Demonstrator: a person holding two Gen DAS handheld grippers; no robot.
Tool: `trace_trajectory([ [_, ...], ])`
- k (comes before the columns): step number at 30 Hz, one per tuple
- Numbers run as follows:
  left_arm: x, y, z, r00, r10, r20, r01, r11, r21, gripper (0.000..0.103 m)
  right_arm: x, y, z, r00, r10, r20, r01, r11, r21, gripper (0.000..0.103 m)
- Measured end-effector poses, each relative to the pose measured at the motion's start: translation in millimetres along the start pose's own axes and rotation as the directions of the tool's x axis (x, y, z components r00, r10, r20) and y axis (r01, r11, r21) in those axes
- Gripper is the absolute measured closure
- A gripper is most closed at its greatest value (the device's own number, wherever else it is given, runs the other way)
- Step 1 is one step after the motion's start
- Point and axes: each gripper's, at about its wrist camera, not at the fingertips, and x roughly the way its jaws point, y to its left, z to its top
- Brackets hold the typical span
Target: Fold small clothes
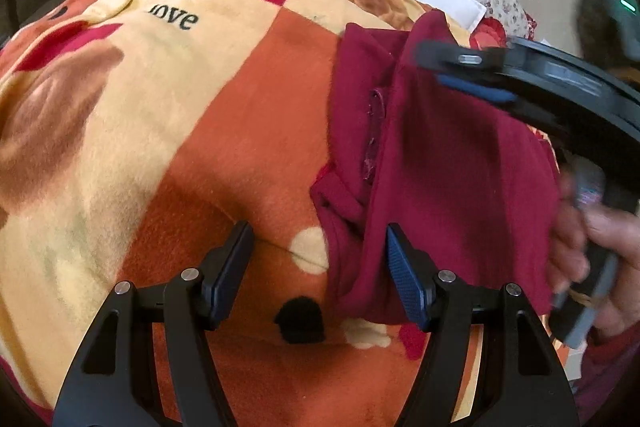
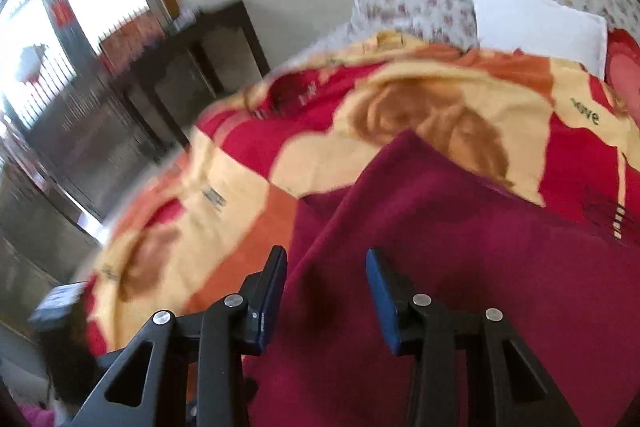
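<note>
Bed blanket [image 1: 168, 115] carries the maroon garment [image 1: 452, 163], lying right of the spread left tool [image 1: 320, 267]; the right tool [image 2: 326, 287], also spread, hovers over it.

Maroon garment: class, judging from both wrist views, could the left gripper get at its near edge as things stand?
Probably yes. The left gripper has its jaws open, straddling the edge of the maroon garment on the blanket, with nothing between them. The right gripper works its far side.

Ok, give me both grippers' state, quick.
Left gripper: open, holding nothing, over the maroon garment's edge.
Right gripper: open, empty, above the same garment.
</note>
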Motion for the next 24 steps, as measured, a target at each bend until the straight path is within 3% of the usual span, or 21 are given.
trace_trajectory([
  [5, 0.0, -1.7, 0.6, 1.000, 0.007, -0.008, -0.007, 1.000, 0.009, 0.036, 35.8, 4.3, 0.0, 0.999, -0.035, -0.042, 0.034, 0.999, -0.008, 0.063],
  [9, 1.7, -0.1, 1.6, 1.000, -0.002, -0.011, 0.002, 1.000, 0.013, 0.036, 18.7, 3.8, -2.2, 1.000, 0.000, -0.021, 0.000, 1.000, 0.001, 0.063],
  [13, 1.6, -1.0, 0.5, 1.000, 0.006, -0.002, -0.006, 1.000, 0.014, 0.035, -0.2, 2.9, -7.5, 1.000, -0.017, -0.003, 0.017, 1.000, -0.023, 0.063],
  [17, 2.7, -2.1, 0.5, 1.000, 0.009, 0.000, -0.009, 1.000, 0.016, 0.035, -8.0, -3.0, -11.5, 1.000, -0.019, 0.003, 0.019, 1.000, 0.014, 0.053],
  [22, 2.3, -1.3, 1.4, 1.000, 0.006, -0.005, -0.005, 1.000, 0.017, 0.035, 1.5, 2.0, -7.8, 0.997, -0.063, -0.044, 0.063, 0.998, -0.006, 0.052],
  [24, 2.4, -0.4, 1.4, 1.000, 0.001, -0.003, -0.001, 1.000, 0.016, 0.035, 7.2, 6.5, -3.4, 0.995, -0.090, -0.046, 0.090, 0.996, -0.010, 0.045],
])
